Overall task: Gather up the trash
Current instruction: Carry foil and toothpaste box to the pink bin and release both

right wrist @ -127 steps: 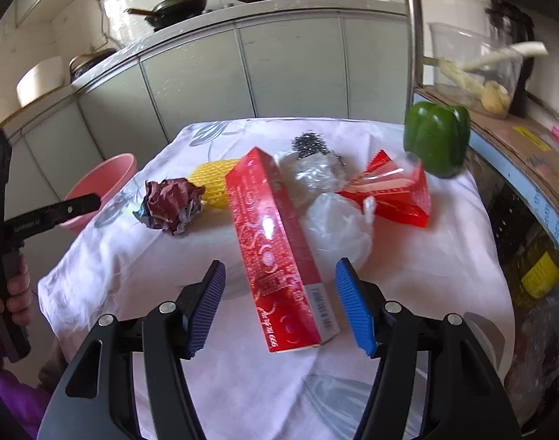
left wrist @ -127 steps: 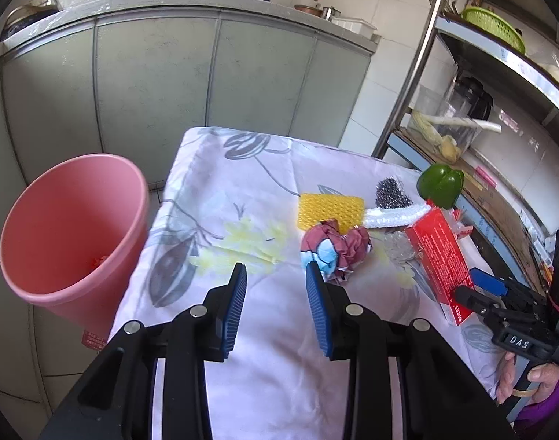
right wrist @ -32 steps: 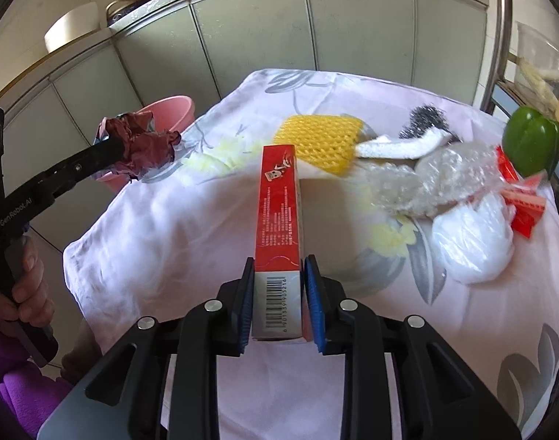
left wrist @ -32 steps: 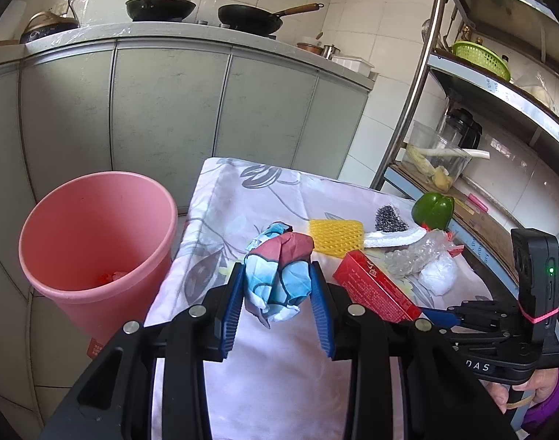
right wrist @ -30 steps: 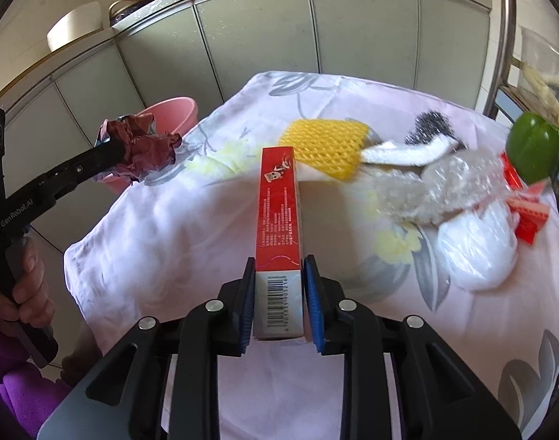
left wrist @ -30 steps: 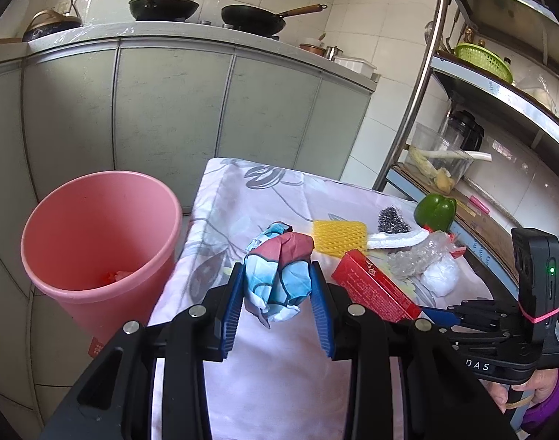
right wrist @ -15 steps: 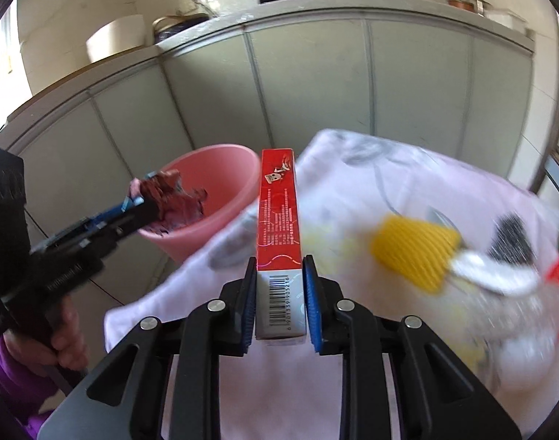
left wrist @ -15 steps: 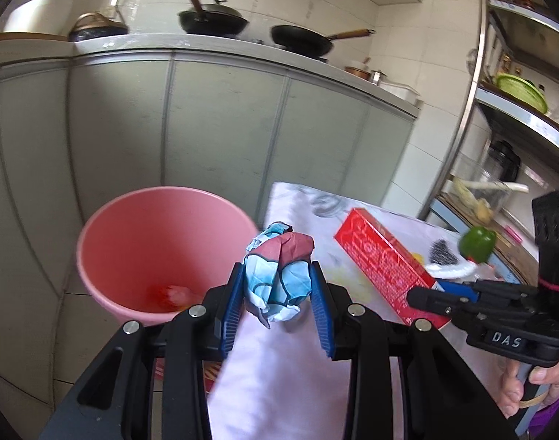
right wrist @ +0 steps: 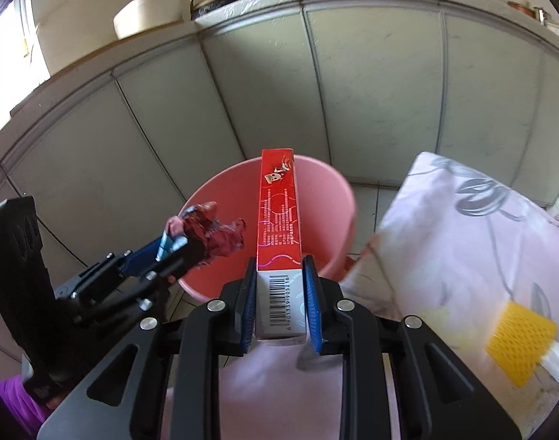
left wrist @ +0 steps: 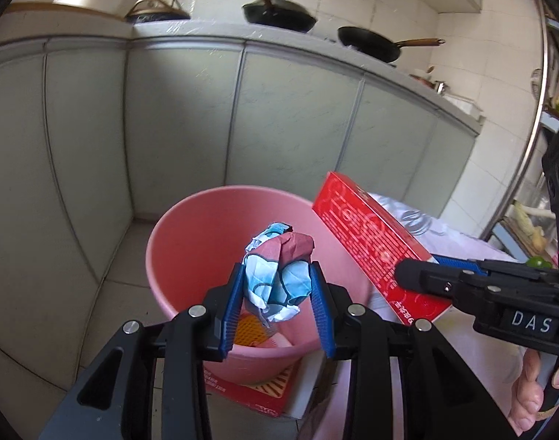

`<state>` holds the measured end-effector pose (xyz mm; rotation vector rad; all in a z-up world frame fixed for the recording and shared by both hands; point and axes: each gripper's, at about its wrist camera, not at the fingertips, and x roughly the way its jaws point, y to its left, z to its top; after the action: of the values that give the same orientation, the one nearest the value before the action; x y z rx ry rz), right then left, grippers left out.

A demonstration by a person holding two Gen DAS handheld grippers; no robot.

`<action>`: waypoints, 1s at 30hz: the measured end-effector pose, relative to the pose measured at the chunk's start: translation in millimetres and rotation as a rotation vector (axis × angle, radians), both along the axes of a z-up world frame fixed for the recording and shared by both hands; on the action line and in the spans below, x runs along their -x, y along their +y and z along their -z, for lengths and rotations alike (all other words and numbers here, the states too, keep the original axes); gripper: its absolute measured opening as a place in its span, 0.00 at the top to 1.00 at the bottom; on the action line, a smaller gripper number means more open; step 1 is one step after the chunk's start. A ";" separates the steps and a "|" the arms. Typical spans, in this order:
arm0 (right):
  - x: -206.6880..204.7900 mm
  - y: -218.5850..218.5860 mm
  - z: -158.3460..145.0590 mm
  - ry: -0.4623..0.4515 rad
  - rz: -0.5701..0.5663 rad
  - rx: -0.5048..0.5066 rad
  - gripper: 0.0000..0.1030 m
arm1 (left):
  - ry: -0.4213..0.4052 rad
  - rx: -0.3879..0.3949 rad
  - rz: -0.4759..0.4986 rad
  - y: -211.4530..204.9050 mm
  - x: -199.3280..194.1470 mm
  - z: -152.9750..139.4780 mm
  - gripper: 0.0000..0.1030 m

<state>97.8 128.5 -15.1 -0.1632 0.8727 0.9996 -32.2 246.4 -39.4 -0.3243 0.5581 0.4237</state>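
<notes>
Right, I have my left gripper [left wrist: 277, 306] clamped on the crumpled wrapper [left wrist: 277, 267] over the pink bin [left wrist: 191, 242], and my right gripper [right wrist: 281, 302] clamped on the red box [right wrist: 279, 216] just beside it.

Smooth matt pink plastic bucket [left wrist: 191, 242]; glossy red cardboard box [right wrist: 279, 216]; crumpled printed paper wad [left wrist: 277, 271]; ribbed blue rubbery fingers [left wrist: 231, 308]; soft floral cloth [right wrist: 462, 234] on the worktop; yellow foam netting [right wrist: 521, 344], far right.
</notes>
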 end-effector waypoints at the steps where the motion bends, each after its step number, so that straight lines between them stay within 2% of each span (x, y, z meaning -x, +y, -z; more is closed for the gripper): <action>1: -1.4 6.0 2.7 0.009 -0.003 0.010 0.77 | 0.008 0.005 -0.006 2.5 -1.4 3.4 0.66; 7: -12.3 37.8 22.3 0.045 -0.008 0.082 0.76 | 0.056 0.044 -0.027 15.4 -10.3 22.7 0.66; 11: -19.0 50.5 31.8 0.067 0.005 0.107 0.77 | 0.086 0.043 -0.032 16.3 -16.1 27.2 0.66; 18: -24.1 53.9 41.6 0.083 0.010 0.134 0.76 | 0.112 0.055 -0.049 21.1 -21.8 32.2 0.64; 24: -25.7 52.3 37.8 0.093 0.011 0.126 0.76 | 0.135 0.061 -0.065 22.5 -24.8 35.3 0.62; 28: -27.1 45.3 36.2 0.098 0.013 0.102 0.62 | 0.143 0.049 -0.071 21.1 -25.9 33.3 0.60; 30: -26.8 41.8 32.9 0.096 0.013 0.086 0.60 | 0.136 0.053 -0.071 21.2 -25.3 30.4 0.60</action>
<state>124.7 170.3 -48.0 -0.1834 1.0044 0.9641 -7.0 267.6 -69.8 -0.3685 0.6927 0.5025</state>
